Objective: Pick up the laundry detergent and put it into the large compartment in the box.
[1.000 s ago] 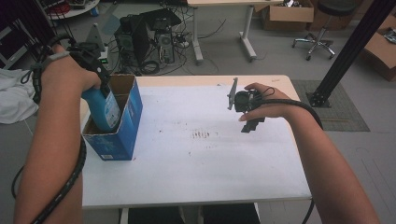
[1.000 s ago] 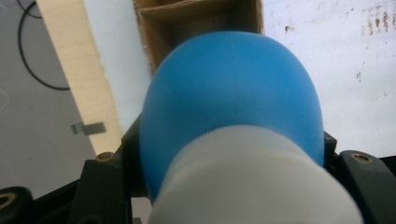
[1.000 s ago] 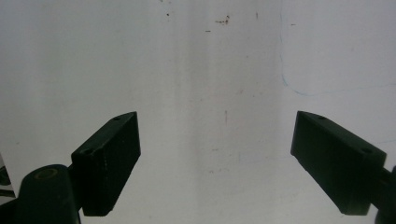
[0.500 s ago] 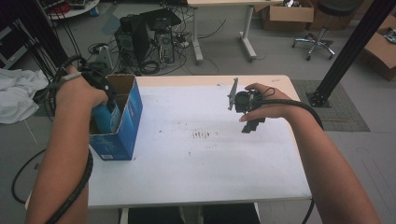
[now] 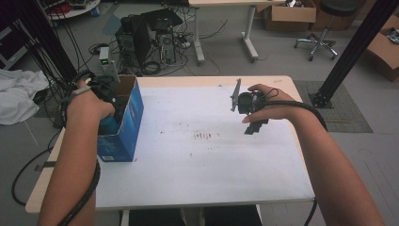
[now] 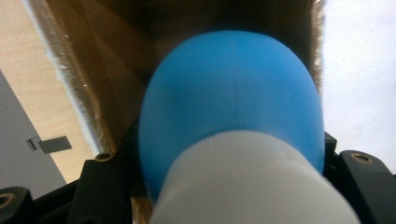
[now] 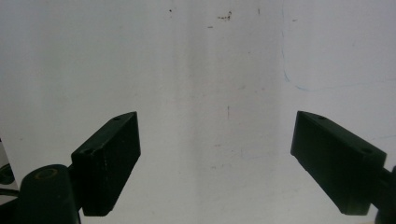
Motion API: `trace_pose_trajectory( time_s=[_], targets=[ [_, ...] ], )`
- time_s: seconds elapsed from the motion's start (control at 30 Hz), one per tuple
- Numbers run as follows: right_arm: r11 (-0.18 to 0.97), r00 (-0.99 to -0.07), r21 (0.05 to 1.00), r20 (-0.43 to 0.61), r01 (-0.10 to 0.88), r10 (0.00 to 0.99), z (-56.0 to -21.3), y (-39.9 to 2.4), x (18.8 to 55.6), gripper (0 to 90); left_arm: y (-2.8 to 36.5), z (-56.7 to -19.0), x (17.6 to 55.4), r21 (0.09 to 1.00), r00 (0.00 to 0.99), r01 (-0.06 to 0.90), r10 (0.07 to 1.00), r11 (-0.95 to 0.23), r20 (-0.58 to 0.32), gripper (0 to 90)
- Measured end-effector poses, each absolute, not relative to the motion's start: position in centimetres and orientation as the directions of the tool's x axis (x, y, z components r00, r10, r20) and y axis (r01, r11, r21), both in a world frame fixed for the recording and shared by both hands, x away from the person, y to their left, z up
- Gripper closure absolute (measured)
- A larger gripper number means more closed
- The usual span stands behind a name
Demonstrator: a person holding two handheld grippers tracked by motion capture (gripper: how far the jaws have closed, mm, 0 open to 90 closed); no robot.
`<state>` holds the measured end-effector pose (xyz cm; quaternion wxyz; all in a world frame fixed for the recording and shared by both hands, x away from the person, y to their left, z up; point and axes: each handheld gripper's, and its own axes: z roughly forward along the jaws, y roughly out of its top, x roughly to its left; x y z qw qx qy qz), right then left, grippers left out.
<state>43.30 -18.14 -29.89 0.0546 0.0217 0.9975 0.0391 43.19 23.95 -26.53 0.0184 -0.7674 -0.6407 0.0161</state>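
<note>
My left gripper [image 6: 231,175] is shut on a blue bottle [image 6: 231,102] with a white cap [image 6: 252,186], the black jaws pressing on both of its sides. In the high view the left hand holds the bottle [image 5: 109,125] down inside an open blue cardboard box [image 5: 129,125] at the left edge of the white table [image 5: 211,165]. The box's brown inner walls [image 6: 116,60] surround the bottle. My right gripper [image 7: 217,154] is open, nothing between its jaws, and hovers over the bare tabletop. It sits right of centre [image 5: 254,123] in the high view.
Faint marks [image 5: 203,136] dot the table's middle. Behind the table the floor holds computer towers [image 5: 146,35] and tangled cables. A white cloth [image 5: 19,94] lies at the left, a black post [image 5: 348,52] stands at the right, and an office chair [image 5: 324,28] is far back.
The left hand has come down with the blue bottle, from above the box's rim to inside the box. The right hand and its gripper have stayed where they were.
</note>
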Motion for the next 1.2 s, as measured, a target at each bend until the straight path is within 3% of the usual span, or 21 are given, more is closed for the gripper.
trace_pose_trajectory(
  time_s=[0.63,1.2],
  targets=[
    [0.996,-0.993,0.079,-0.108,0.037,0.046,-30.1,-17.9,43.4,15.9,24.2,-29.0,43.2,-0.059,0.182,0.981,0.983,-0.182,-0.004,39.0],
    [0.996,-0.993,0.079,-0.106,0.039,0.047,-30.1,-18.0,43.2,15.9,24.8,-29.0,42.9,-0.036,0.159,0.986,0.987,-0.160,-0.023,38.8]
  ],
)
